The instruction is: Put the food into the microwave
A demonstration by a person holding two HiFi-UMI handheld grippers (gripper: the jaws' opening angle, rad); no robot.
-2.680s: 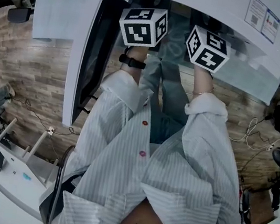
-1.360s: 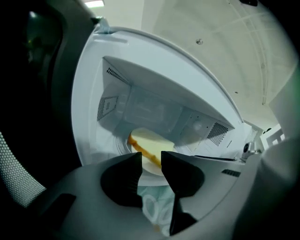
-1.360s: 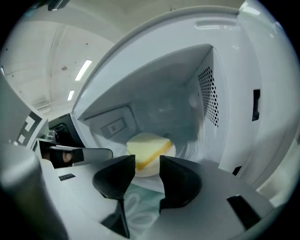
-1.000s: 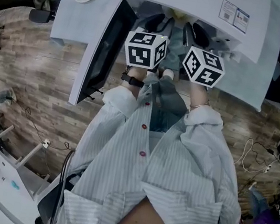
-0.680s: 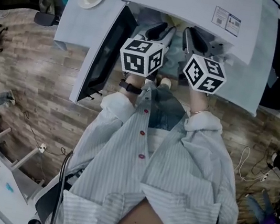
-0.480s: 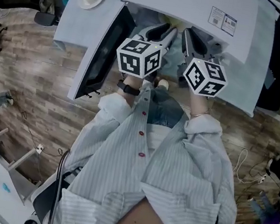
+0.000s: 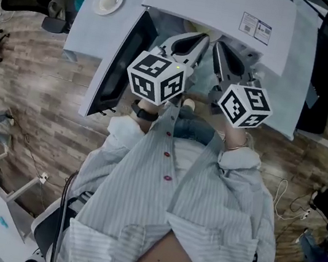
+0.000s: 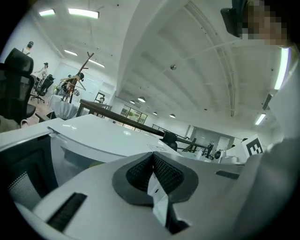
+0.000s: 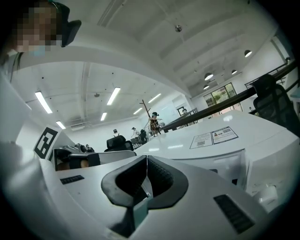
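Note:
The white microwave (image 7: 216, 5) is seen from above with its door (image 7: 116, 63) swung open to the left. A pale yellowish bit of food (image 7: 197, 28) shows just inside the cavity, mostly hidden by the roof. My left gripper (image 7: 205, 37) and right gripper (image 7: 216, 43) are held side by side in front of the opening, pointing at it. Both are shut with nothing in them. In the left gripper view the left gripper's (image 8: 152, 157) ribbed pads meet, and so do the right gripper's (image 9: 146, 160) in the right gripper view.
The microwave stands on a pale table (image 7: 94, 28) that also carries a small white plate (image 7: 108, 1) at the far left. The right gripper view shows the microwave's top (image 9: 220, 140) with a label. Wooden floor, cables and office chairs surround the table.
Both grippers have risen and drawn back a little from the opening. Their jaws, spread earlier, have come together. The microwave sits higher in the head view.

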